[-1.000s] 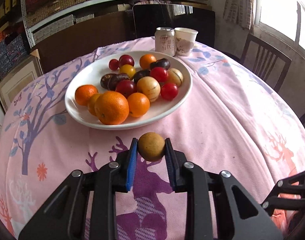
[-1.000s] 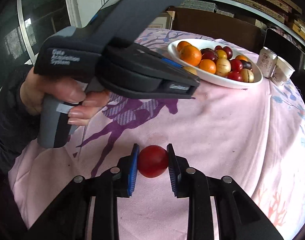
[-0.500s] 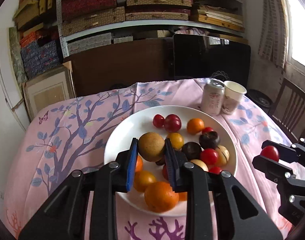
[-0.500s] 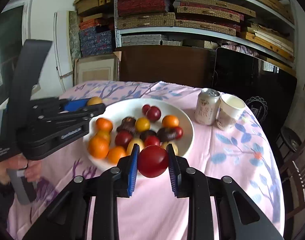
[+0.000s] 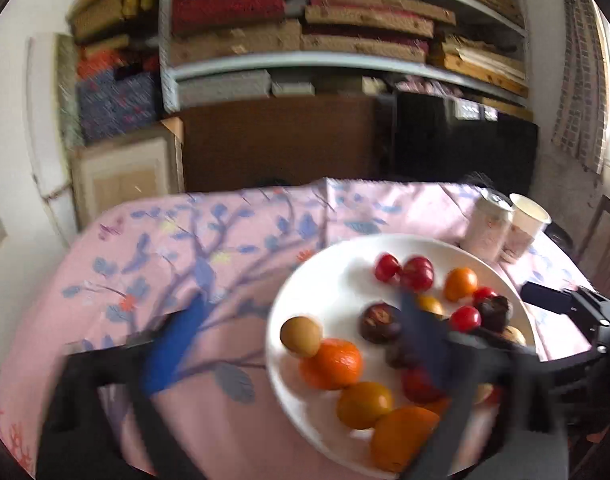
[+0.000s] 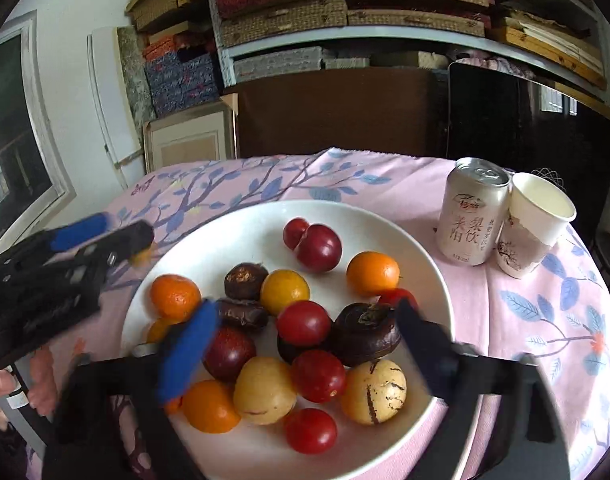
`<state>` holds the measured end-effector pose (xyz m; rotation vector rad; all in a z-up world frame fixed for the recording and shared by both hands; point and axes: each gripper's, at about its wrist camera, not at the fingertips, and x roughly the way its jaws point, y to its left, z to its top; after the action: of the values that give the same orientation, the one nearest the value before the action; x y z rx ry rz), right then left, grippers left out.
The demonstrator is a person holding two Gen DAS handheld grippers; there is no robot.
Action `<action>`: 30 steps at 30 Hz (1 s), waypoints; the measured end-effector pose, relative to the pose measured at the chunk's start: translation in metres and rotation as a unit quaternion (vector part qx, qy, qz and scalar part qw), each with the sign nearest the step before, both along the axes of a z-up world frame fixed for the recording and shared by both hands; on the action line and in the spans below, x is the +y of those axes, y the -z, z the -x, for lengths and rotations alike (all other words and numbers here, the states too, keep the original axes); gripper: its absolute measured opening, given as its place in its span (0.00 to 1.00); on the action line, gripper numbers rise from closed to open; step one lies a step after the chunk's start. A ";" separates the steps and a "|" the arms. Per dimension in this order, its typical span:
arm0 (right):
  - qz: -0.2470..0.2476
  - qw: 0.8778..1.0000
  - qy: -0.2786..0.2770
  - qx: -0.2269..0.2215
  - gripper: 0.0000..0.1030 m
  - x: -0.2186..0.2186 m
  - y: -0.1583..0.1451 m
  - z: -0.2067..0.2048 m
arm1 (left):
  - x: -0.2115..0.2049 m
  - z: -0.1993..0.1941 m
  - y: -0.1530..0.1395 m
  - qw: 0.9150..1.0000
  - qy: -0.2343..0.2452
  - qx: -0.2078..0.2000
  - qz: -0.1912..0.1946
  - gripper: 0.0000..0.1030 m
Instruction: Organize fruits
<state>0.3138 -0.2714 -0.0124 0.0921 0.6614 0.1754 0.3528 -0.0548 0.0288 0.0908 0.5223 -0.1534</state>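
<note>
The brown fruit (image 5: 300, 336) now lies on the plate (image 5: 329, 264), between the left gripper (image 5: 301, 340)'s wide-spread fingers; a second ago it was clamped; the right gripper (image 6: 305, 332) too gapes empty above the pile; both deliveries look done.

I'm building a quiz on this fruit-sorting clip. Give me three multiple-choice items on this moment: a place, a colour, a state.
1. Where is the drink can?
A. on the white plate
B. beside the paper cup
C. on the shelf

2. What colour is the plate?
A. white
B. blue
C. black

3. How are both grippers, left gripper and right gripper?
A. open, empty
B. shut on fruit
C. out of view

B: the can stands against the paper cup on the tablecloth.
A: its bare rim is white.
A: fingers spread wide, nothing between them.
</note>
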 end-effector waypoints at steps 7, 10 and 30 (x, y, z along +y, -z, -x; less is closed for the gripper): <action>0.009 0.999 0.048 -0.011 0.96 -0.013 -0.017 0.059 | 0.020 0.045 -0.018 0.999 0.010 -0.027 -0.037 0.95; 0.034 0.996 0.087 -0.009 0.96 -0.014 -0.030 0.106 | 0.030 0.091 -0.024 0.996 0.016 -0.065 -0.065 0.96; 0.052 0.986 0.156 -0.004 0.96 0.003 -0.005 0.219 | 0.042 0.232 -0.007 0.997 0.068 -0.022 -0.041 0.96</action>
<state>0.0948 -0.2679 -0.0079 0.0927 0.6380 -0.1613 0.1203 -0.0123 0.0359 0.2097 0.4788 -0.2617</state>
